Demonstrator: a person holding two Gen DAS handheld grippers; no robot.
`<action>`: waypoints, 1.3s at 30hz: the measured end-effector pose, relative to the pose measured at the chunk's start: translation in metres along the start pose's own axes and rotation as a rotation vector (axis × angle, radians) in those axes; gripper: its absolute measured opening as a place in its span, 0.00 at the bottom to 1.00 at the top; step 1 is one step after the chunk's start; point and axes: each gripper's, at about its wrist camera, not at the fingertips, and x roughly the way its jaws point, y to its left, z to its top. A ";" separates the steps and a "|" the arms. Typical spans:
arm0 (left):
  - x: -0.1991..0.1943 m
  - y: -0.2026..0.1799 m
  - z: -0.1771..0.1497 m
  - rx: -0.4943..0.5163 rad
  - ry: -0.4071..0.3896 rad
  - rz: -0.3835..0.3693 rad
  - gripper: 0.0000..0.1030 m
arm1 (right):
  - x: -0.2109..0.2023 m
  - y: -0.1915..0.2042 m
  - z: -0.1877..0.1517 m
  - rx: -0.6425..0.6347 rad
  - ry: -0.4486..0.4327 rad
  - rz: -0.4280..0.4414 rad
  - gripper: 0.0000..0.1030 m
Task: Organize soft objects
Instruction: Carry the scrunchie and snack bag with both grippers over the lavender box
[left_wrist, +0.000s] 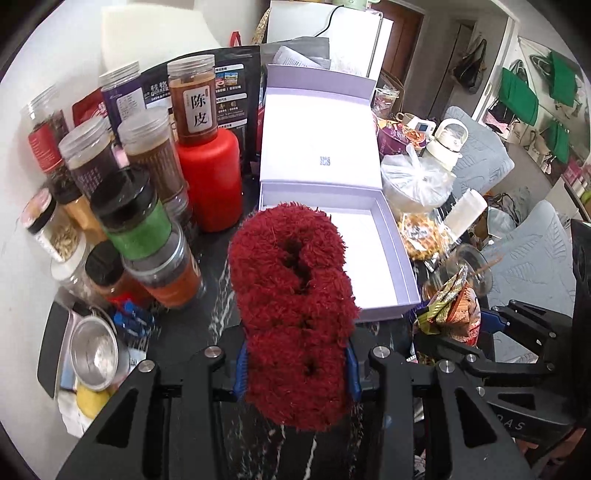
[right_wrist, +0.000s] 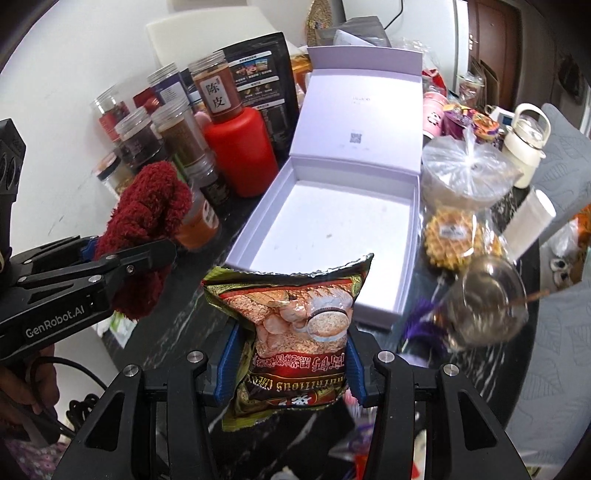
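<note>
My left gripper (left_wrist: 295, 369) is shut on a fuzzy dark red cloth (left_wrist: 291, 302), held upright in front of an open lavender box (left_wrist: 391, 236). The cloth also shows in the right wrist view (right_wrist: 147, 221), with the left gripper (right_wrist: 110, 258) at the left. My right gripper (right_wrist: 291, 365) is shut on a cereal snack packet (right_wrist: 295, 332), held just before the near edge of the open box (right_wrist: 406, 254). The box's white inside is bare and its lid (right_wrist: 362, 118) stands open behind. The packet also shows in the left wrist view (left_wrist: 450, 306).
Several spice jars (left_wrist: 147, 155) and a red bottle (left_wrist: 210, 177) crowd the left of the dark marble counter (left_wrist: 221, 291). To the right lie a bagged bowl (right_wrist: 465, 173), wrapped waffles (right_wrist: 450, 236), a glass jar (right_wrist: 484, 306) and a white kettle (right_wrist: 524, 144). A metal cup (left_wrist: 94, 354) sits at near left.
</note>
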 end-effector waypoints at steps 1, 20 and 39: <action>0.002 0.001 0.003 0.002 0.000 -0.001 0.38 | 0.003 -0.001 0.005 0.000 0.000 0.000 0.47; 0.066 0.017 0.073 0.050 -0.012 -0.023 0.38 | 0.055 -0.024 0.079 0.015 -0.002 -0.037 0.47; 0.159 0.023 0.098 0.052 0.050 -0.050 0.38 | 0.128 -0.069 0.125 0.088 0.020 -0.111 0.47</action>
